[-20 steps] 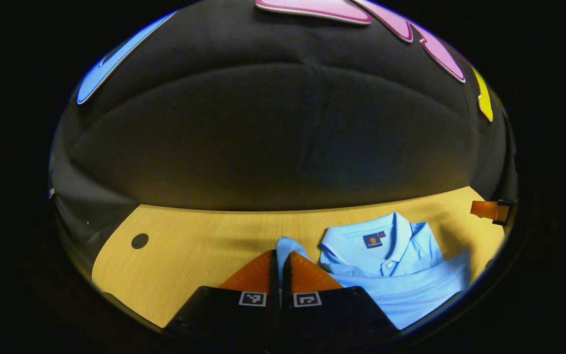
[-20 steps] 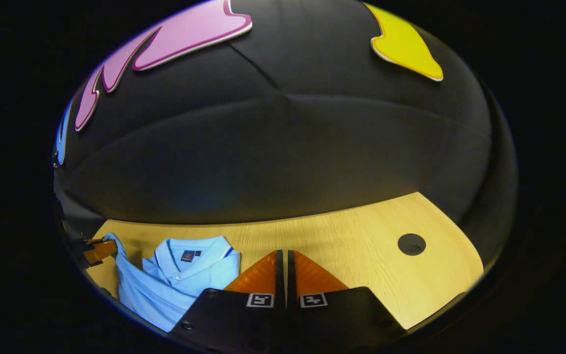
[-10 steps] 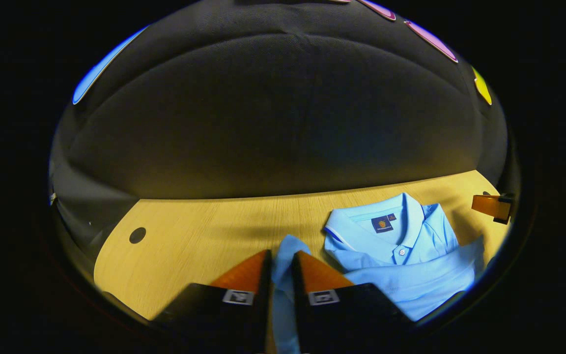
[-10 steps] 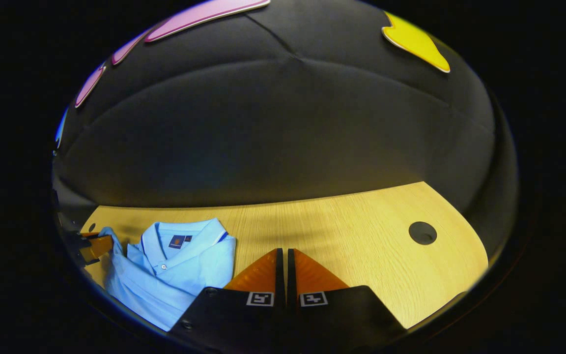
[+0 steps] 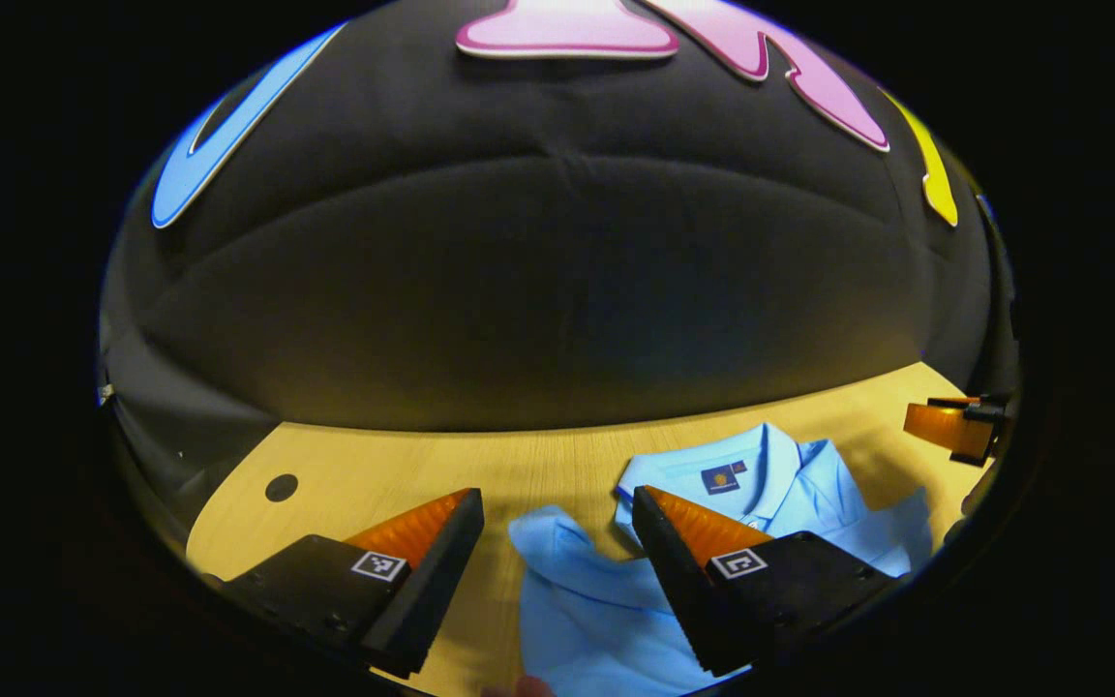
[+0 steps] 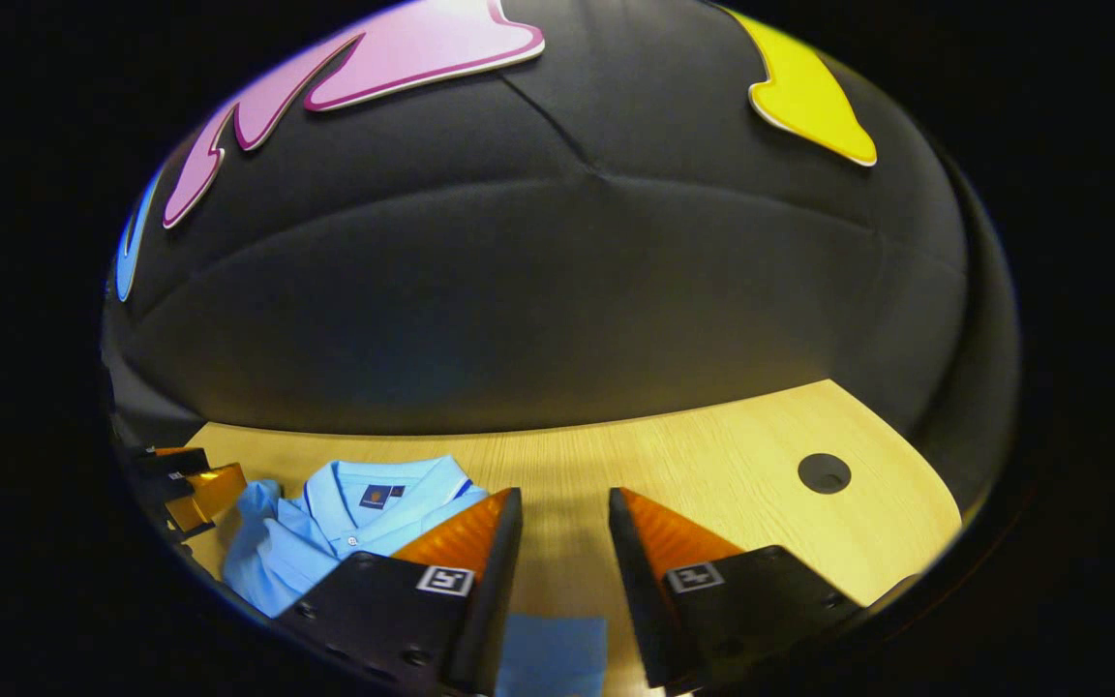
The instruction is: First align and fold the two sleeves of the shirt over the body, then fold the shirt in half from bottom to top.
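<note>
A pale wooden surface [image 5: 393,474] runs up to the booth's black cloth wall [image 5: 557,290]. A round hole [image 6: 824,472] sits at 3 o'clock in the right gripper view. The blue shirt [image 5: 770,489] lies flat at 4 o'clock in the left gripper view. The left gripper [image 5: 557,503] has its jaws spread over a sleeve [image 5: 557,552]; the right gripper [image 6: 562,503] has its jaws spread too, holding nothing.

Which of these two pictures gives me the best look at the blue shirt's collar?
The left gripper view: the collar lies open just beyond the left gripper, with its patch and placket plain. The right gripper view shows the collar smaller, off to the side, partly behind the right gripper.
</note>
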### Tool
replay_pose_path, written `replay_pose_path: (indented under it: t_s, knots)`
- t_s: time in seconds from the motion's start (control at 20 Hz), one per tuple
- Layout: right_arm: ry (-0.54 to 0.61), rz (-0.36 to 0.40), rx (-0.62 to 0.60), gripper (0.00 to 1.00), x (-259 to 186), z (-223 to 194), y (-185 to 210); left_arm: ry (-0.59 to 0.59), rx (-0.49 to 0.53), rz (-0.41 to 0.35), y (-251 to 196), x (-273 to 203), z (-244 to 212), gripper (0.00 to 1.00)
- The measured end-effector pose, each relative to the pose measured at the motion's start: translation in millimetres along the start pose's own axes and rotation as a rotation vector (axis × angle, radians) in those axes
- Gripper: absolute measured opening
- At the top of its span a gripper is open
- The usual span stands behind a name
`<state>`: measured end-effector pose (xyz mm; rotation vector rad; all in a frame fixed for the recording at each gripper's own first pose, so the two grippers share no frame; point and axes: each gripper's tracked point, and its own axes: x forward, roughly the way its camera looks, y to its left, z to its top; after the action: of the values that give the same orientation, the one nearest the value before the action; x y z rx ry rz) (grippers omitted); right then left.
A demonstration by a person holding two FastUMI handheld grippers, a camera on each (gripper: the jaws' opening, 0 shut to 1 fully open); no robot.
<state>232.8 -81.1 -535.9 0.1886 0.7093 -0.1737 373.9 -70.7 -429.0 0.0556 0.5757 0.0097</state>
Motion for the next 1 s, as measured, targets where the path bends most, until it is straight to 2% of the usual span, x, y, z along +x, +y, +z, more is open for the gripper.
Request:
replay_pose_path:
  t_s: [0.05, 0.15, 0.35, 0.45, 0.65, 0.85, 1.0]
  knots:
    - [-0.012, 0.000, -0.004, 0.64, -7, 1, 0, -0.021, -0.009, -0.003, 0, -7, 7, 0.99]
    - [-0.035, 0.010, -0.014, 0.72, -27, 9, 2, -0.069, -0.025, -0.008, 1, -27, 20, 0.98]
    - [-0.159, 0.050, -0.036, 0.78, -91, 50, 12, -0.216, -0.043, -0.035, 2, -104, 64, 0.98]
    - [-0.223, 0.066, -0.042, 0.82, -135, 73, 17, -0.294, -0.042, -0.045, 4, -160, 90, 0.98]
    - [-0.352, 0.105, -0.037, 0.82, -227, 119, 29, -0.433, -0.050, -0.080, 0, -274, 136, 0.98]
    - [-0.425, 0.170, -0.051, 0.83, -312, 145, 50, -0.498, -0.059, -0.093, 3, -364, 153, 0.98]
    - [-0.448, 0.215, -0.045, 0.83, -370, 153, 60, -0.504, -0.067, -0.098, 6, -402, 151, 0.98]
